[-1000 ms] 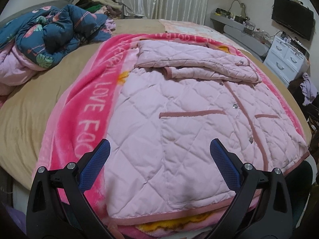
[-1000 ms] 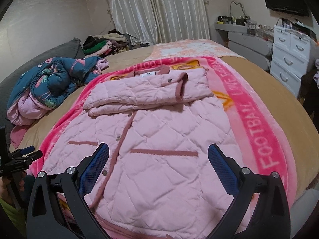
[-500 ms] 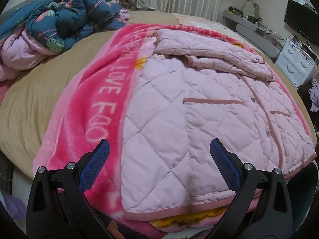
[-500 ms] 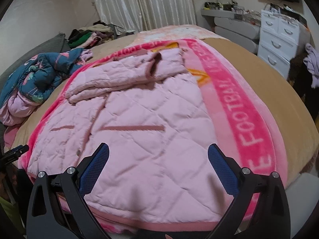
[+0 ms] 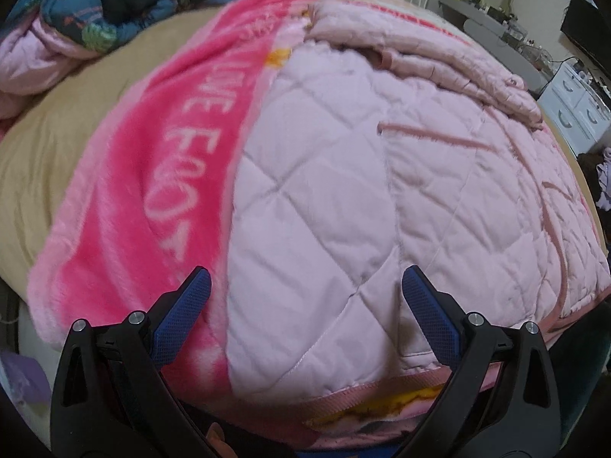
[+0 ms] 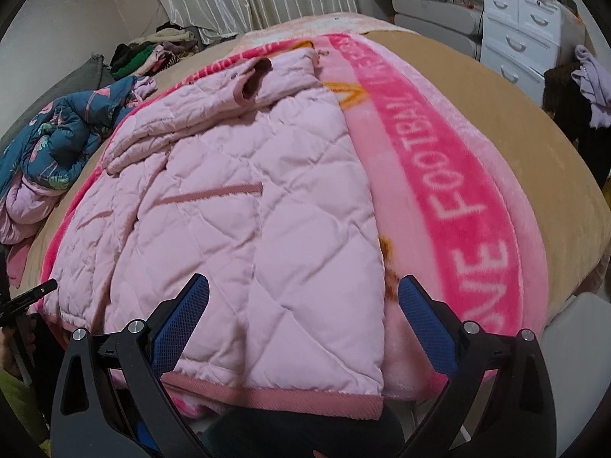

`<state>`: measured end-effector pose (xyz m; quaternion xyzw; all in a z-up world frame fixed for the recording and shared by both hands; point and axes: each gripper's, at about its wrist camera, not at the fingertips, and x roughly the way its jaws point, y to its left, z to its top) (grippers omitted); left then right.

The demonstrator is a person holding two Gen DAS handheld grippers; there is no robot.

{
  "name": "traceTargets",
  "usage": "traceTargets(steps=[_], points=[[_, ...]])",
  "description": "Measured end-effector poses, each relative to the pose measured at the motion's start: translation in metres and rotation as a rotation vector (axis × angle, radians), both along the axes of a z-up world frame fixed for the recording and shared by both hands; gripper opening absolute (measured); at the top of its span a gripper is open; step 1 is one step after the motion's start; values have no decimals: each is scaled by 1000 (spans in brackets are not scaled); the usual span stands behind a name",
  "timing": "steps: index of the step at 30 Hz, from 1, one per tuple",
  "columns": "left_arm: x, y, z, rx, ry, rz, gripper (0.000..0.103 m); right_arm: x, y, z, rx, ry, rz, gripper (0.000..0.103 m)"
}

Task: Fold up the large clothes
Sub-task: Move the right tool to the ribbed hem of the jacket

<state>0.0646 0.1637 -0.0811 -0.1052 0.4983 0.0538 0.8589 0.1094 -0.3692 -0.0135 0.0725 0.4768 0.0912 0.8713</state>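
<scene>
A pale pink quilted jacket (image 5: 382,175) lies flat on a bright pink blanket (image 5: 152,175) on the bed, its sleeves folded across the chest at the far end. My left gripper (image 5: 305,290) hangs open just above the jacket's near left hem corner, jaws wide apart with nothing between them. In the right wrist view the same jacket (image 6: 244,206) fills the middle. There my right gripper (image 6: 303,297) is open over the near right hem corner, close to the darker pink hem band (image 6: 290,397).
A dark blue flowered quilt (image 6: 65,133) is bunched at the bed's far left. White drawers (image 6: 523,34) and a shelf stand at the right wall, curtains behind. The tan bedspread (image 6: 496,114) shows beyond the blanket. A hand holding a black gripper part (image 6: 23,301) shows at the left edge.
Both grippers have dropped lower and moved outwards, the left toward the jacket's left hem corner, the right toward its right hem corner. The jacket has not moved; both stay open.
</scene>
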Motion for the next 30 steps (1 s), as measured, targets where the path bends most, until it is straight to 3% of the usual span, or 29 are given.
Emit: traceTargets(steps=[7,10,19,22,24,25,27,30], points=[[4,3,-11,-45,10,-5,94,-2,-5,-16,13,96,19,99],[4,4,-11,-49,11,-10,94,1,-9,-23,62,149,32,99],[0,2,-11,-56,23,-23,94,5,-9,-39,101,231,143,98],[-1,1,-12,-56,33,-25,94,2,-5,-39,66,223,174,88],[-1,0,-13,-58,34,-20,94,-5,2,-36,74,200,207,70],[-1,0,-14,-56,35,-20,94,-5,4,-36,63,188,210,69],[0,0,-16,-67,32,-19,94,-9,8,-32,60,161,232,56],[1,-1,-15,-68,28,-22,94,-11,17,-25,31,120,253,44]])
